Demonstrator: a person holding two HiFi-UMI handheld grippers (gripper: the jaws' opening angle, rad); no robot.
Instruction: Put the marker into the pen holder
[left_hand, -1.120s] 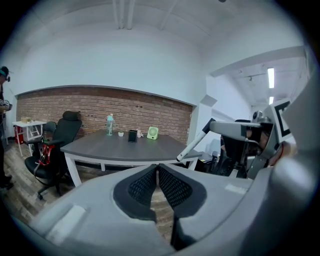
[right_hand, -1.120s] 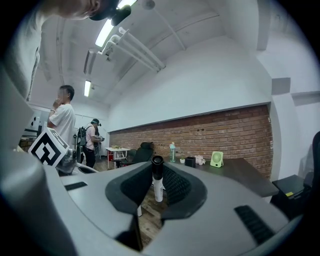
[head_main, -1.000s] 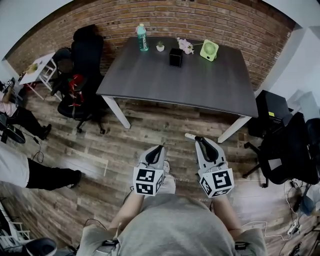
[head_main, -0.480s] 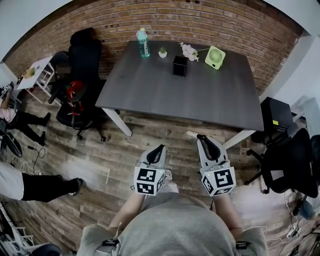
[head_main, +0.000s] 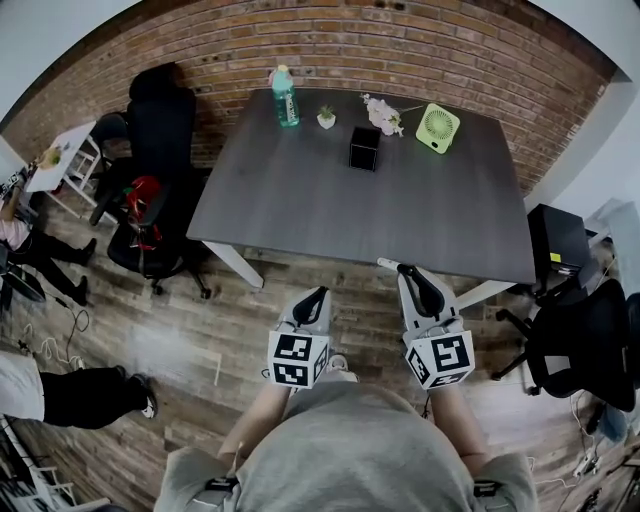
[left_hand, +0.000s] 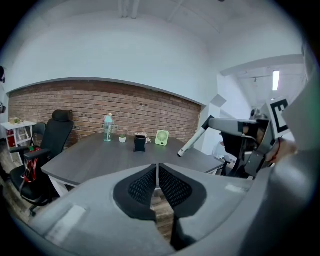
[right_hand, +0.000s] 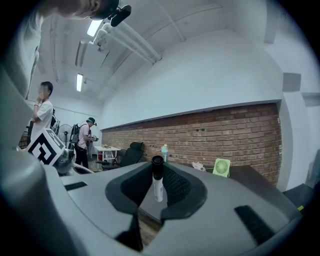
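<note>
A white marker with a black cap (right_hand: 157, 181) is clamped in my right gripper (head_main: 411, 273); its white end (head_main: 384, 264) sticks out to the left in the head view, and it shows as a slanted white stick (left_hand: 192, 141) in the left gripper view. My left gripper (head_main: 312, 297) is shut with nothing in it. Both grippers hang over the wooden floor, short of the dark table's (head_main: 300, 190) near edge. The black pen holder (head_main: 364, 148) stands at the far middle of the table, also seen as a black pen holder (left_hand: 140, 143) in the left gripper view.
On the far side of the table stand a teal bottle (head_main: 285, 97), a small potted plant (head_main: 326, 118), flowers (head_main: 383, 113) and a green fan (head_main: 437, 128). Black office chairs (head_main: 160, 170) crowd the left; another chair (head_main: 590, 340) and a black cabinet (head_main: 556, 240) are right. People stand at left.
The table has drawn closer and lower in the head view as I walk toward it. Both grippers keep the same pose, the marker still in the right one.
</note>
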